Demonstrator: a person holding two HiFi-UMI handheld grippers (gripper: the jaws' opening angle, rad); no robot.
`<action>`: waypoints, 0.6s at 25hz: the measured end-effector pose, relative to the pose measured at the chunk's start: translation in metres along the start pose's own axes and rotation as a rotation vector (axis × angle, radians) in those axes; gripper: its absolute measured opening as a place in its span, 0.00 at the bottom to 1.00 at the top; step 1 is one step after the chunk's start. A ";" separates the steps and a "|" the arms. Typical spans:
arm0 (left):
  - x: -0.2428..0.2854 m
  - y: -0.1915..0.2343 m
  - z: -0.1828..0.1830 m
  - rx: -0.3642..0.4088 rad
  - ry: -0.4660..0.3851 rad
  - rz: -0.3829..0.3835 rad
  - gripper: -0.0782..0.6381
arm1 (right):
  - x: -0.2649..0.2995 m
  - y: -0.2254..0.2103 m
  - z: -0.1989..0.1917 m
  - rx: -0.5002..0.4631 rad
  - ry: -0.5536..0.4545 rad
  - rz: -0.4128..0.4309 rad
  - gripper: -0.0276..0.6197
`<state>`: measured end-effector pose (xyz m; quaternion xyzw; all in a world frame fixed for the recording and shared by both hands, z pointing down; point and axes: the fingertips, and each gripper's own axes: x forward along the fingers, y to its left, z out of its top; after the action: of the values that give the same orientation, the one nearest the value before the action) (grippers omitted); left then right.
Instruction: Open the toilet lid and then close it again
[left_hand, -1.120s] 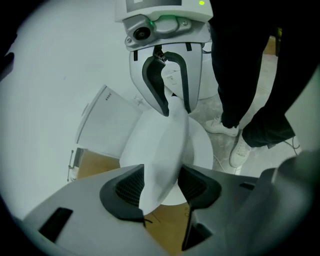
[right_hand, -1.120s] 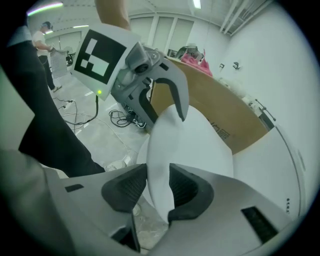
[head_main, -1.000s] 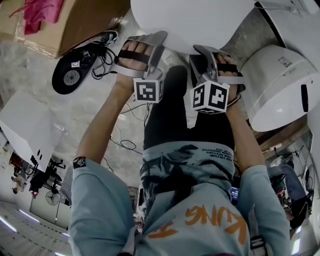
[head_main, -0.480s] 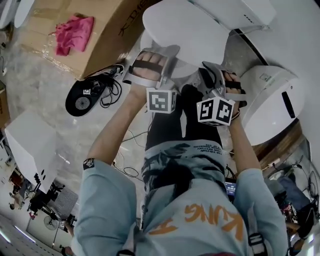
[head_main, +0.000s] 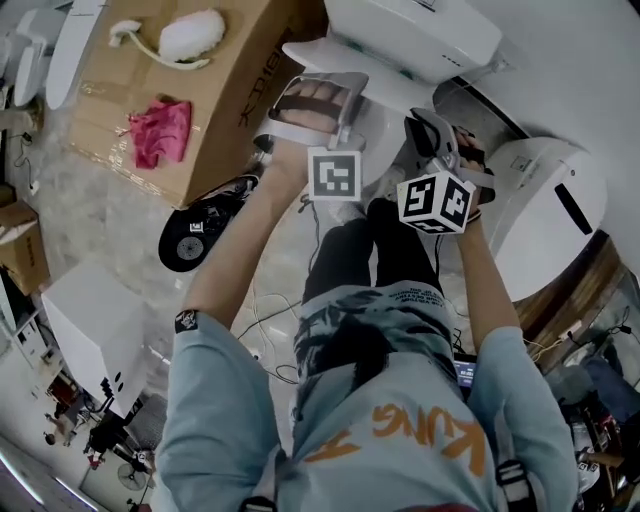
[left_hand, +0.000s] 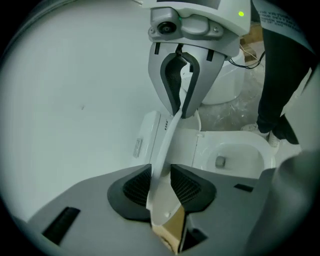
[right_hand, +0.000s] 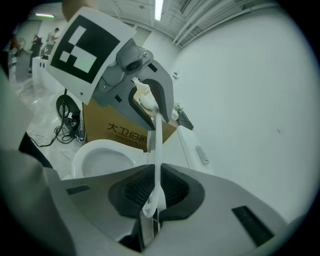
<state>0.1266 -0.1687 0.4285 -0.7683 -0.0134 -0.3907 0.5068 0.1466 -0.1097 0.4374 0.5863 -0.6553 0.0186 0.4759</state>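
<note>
lid (left_hand: 167, 137) raised off the bowl (left_hand: 235, 160) and standing close to upright, seen edge-on as a thin white strip running between the two claws, with the tank (left_hand: 146, 135) and the wall just behind it. the left claw (left_hand: 161, 186) has the lid's rim between its pads and grips it, though its jaws have just been opening a little. the right claw (right_hand: 156, 190) has just been closing and pinches the same rim tight from the opposite side. this looks like the end of the opening swing. to do it well, both claws should follow the hinge's arc at equal height — no twist across the thin plastic — and slow before the lid meets the tank, letting go only once it leans back on its own. a cardboard box (right_hand: 120, 132) stands beside the toilet.
</note>
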 end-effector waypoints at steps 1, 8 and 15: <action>0.006 0.008 0.004 0.015 -0.003 -0.015 0.30 | 0.002 -0.011 -0.002 0.014 0.002 -0.008 0.12; 0.046 0.051 0.019 0.062 -0.055 -0.072 0.32 | 0.016 -0.068 -0.012 0.023 -0.025 -0.065 0.13; 0.085 0.085 0.036 -0.067 -0.100 -0.085 0.39 | 0.035 -0.113 -0.027 0.082 -0.026 -0.084 0.14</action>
<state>0.2418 -0.2137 0.4086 -0.8022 -0.0581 -0.3731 0.4625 0.2568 -0.1559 0.4141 0.6325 -0.6348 0.0178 0.4435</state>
